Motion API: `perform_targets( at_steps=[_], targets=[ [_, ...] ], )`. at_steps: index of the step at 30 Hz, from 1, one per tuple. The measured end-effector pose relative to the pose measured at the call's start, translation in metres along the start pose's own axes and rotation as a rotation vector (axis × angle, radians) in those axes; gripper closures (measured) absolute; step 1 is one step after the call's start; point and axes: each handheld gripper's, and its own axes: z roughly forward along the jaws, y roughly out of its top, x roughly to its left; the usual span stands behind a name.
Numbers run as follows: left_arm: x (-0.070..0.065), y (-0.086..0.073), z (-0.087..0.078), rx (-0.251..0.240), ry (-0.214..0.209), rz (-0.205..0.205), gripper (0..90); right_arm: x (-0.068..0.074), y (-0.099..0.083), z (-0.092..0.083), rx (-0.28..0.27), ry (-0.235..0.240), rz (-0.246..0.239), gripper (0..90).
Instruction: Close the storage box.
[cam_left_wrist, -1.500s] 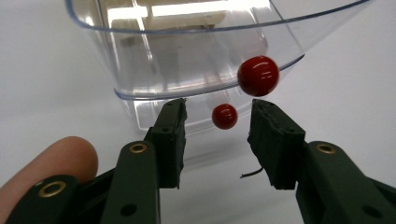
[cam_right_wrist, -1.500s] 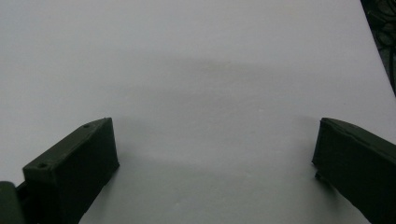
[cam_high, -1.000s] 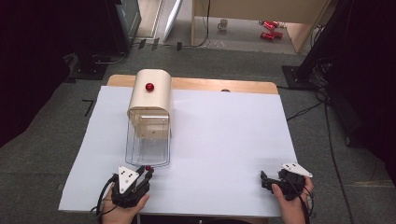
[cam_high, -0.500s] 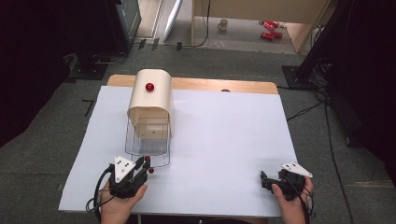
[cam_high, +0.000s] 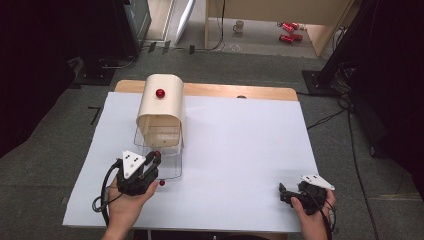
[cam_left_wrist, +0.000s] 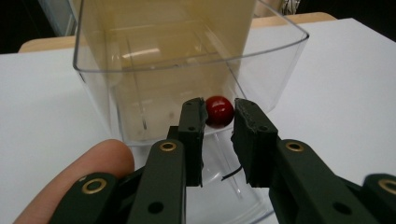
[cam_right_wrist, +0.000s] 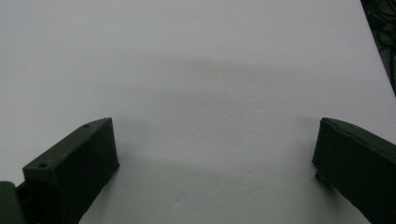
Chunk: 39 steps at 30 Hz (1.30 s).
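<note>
- The left gripper (cam_high: 155, 161), held in the person's left hand (cam_high: 125, 205), sits at the near left corner of the clear plastic drawer (cam_high: 165, 160), towards the left of the worktop (cam_high: 240, 165).
- Its fingers (cam_left_wrist: 194, 126) are drawn in close and pinch the small red knob (cam_left_wrist: 219, 111) on the front wall of the clear plastic drawer; in the left gripper view the knob sits between the two tips, against the drawer's clear front.
- The clear plastic drawer stands part way out of the cream, round-topped cabinet (cam_high: 161, 107) and reaches towards the person from the cabinet's open front.
- A red ball (cam_high: 160, 93) sits on top of the cabinet, behind the drawer.
- Another small red bead (cam_high: 162, 183) lies on the white sheet just beside the drawer's near edge, close to the left gripper.
- Well to the right of the drawer, near the front edge of the worktop, the right gripper (cam_high: 284, 194) rests low in the person's right hand (cam_high: 312, 215).
- Its fingers (cam_right_wrist: 74, 172) are spread wide apart, with bare white sheet between them and nothing held.
</note>
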Motion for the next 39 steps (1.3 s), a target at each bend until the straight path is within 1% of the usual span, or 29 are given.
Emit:
perform_targets(
  at_steps=[5,7,14,18,22,27,30,33,34,35,38,39],
  targets=[
    [0.005,0.011,0.009,-0.001,0.01,-0.008,74.1,0.0,0.0,0.0,-0.001,0.0,-0.001,0.0],
    [0.007,0.014,0.014,0.001,0.006,-0.018,74.1,0.0,0.0,0.0,-0.001,0.0,-0.001,0.0],
    [0.011,0.022,0.033,0.014,0.015,-0.018,74.0,0.0,0.0,0.0,-0.001,0.0,-0.001,0.0],
    [0.013,0.026,0.041,0.017,0.024,-0.016,73.9,0.0,0.0,0.0,-0.001,0.001,-0.001,0.0],
    [0.014,0.029,0.046,0.019,0.031,-0.014,73.8,0.0,0.0,0.0,-0.001,0.0,-0.001,0.0],
    [0.013,0.03,0.047,0.022,0.03,-0.007,73.5,0.0,0.0,0.0,0.001,0.0,0.002,0.0],
    [0.011,0.026,0.044,0.025,0.019,-0.005,66.8,0.0,0.0,0.0,0.0,0.0,0.0,0.0],
    [0.009,0.019,0.04,0.027,0.006,-0.003,56.6,0.0,0.0,0.0,0.001,-0.001,0.002,0.0],
    [0.009,0.017,0.038,0.029,-0.004,-0.002,50.2,0.0,0.0,0.0,0.001,-0.001,0.001,0.0],
    [0.008,0.015,0.035,0.03,-0.016,-0.004,50.2,0.0,0.0,0.0,0.001,-0.001,0.001,0.0],
    [0.008,0.008,0.025,0.037,-0.032,-0.004,40.6,0.0,0.0,0.0,0.002,-0.001,0.002,0.0],
    [0.007,0.005,0.022,0.042,-0.032,-0.005,38.0,0.0,0.0,0.0,0.002,-0.001,0.002,0.0]
  ],
)
